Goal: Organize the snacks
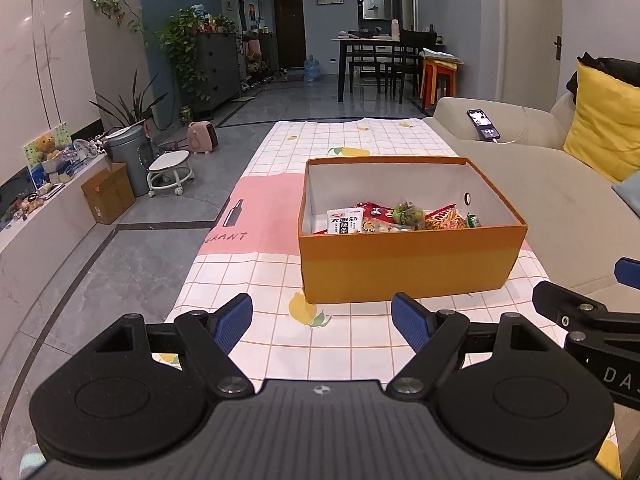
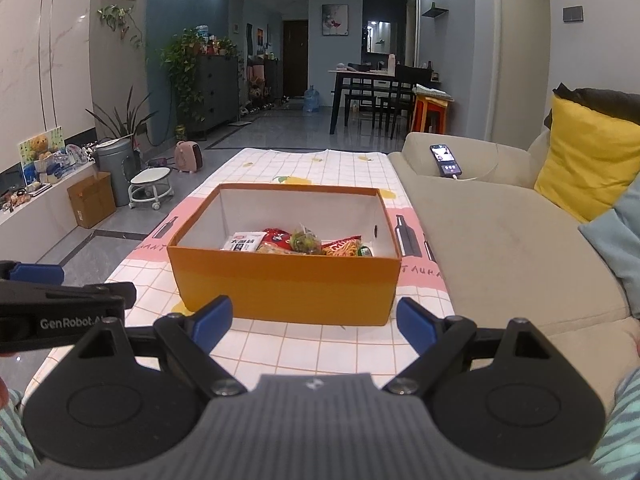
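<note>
Inside the orange box (image 1: 408,268), snack packets (image 1: 396,216); "GenRobot" marks the left claw (image 1: 322,322), both claws (image 2: 314,326) apart.

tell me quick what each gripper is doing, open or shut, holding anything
Left gripper: open, holding nothing.
Right gripper: open, holding nothing.

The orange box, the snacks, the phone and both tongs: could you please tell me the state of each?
orange box: lidless, upright on the table.
snacks: piled inside the box.
phone: screen lit, cable plugged in, on the sofa.
left tongs: open, empty.
right tongs: open, empty.
</note>
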Tool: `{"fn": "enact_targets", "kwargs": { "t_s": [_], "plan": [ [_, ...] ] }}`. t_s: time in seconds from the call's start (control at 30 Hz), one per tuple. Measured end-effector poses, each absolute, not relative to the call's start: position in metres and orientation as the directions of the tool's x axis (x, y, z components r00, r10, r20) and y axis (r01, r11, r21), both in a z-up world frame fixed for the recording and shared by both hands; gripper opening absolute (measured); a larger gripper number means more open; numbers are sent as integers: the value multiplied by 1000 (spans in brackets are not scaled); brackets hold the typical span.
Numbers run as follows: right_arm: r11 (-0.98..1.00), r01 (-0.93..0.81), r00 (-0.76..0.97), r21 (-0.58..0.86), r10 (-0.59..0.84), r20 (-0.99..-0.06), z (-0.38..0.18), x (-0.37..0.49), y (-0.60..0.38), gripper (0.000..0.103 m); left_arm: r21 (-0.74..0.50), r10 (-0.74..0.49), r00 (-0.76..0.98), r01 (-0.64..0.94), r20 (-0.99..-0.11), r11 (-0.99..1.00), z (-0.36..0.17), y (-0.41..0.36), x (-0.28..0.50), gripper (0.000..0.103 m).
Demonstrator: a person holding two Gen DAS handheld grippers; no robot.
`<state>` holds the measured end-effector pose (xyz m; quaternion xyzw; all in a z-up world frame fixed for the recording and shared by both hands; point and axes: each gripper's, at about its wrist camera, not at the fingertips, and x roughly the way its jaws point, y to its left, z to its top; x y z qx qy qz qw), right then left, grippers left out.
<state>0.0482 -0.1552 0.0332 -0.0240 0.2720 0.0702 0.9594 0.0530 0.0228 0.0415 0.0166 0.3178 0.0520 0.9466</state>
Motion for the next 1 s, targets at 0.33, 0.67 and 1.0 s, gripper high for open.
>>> {"fn": "enact_targets", "kwargs": {
  "t_s": [0.33,0.67,1.0],
  "plan": [
    [988,-155,853,-13,127,-507,37,48,-154,86,68,112,794,-89,-598,994,44,23,53,93],
    [986,-167,853,-14,137,-503,35,50,-153,86,68,111,789,-88,-605,994,45,21,54,93],
    [984,-178,853,-18,146,-501,33,51,-153,86,59,109,781,-93,-615,994,44,21,56,93]
  ]
}}
